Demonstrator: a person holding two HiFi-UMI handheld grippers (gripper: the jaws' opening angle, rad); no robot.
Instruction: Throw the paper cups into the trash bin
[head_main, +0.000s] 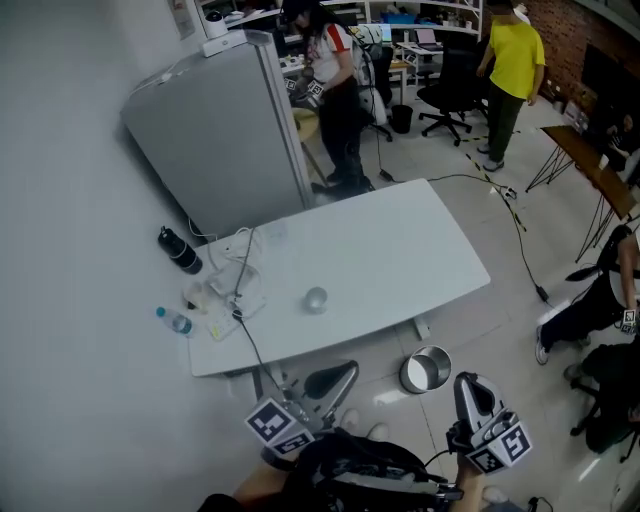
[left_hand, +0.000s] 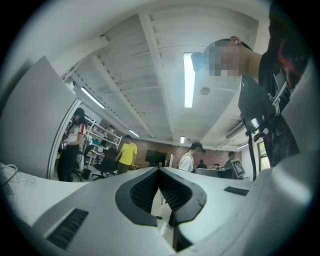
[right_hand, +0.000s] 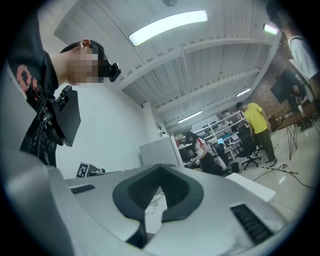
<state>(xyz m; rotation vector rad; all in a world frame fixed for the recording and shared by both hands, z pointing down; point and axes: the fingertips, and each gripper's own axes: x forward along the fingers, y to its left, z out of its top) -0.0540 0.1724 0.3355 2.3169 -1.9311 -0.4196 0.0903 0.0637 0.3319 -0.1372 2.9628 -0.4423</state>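
Observation:
One paper cup stands on the white table, near its front middle. The round metal trash bin sits on the floor just in front of the table. My left gripper is held low, below the table's front edge and left of the bin. Its jaws are shut and hold nothing, and they point up toward the ceiling in the left gripper view. My right gripper hangs right of the bin, also shut and empty; in the right gripper view it tilts upward toward the room.
A black bottle, a small plastic bottle and a tangle of cables lie at the table's left end. A grey cabinet stands behind it. People stand and sit around; a cable runs across the floor.

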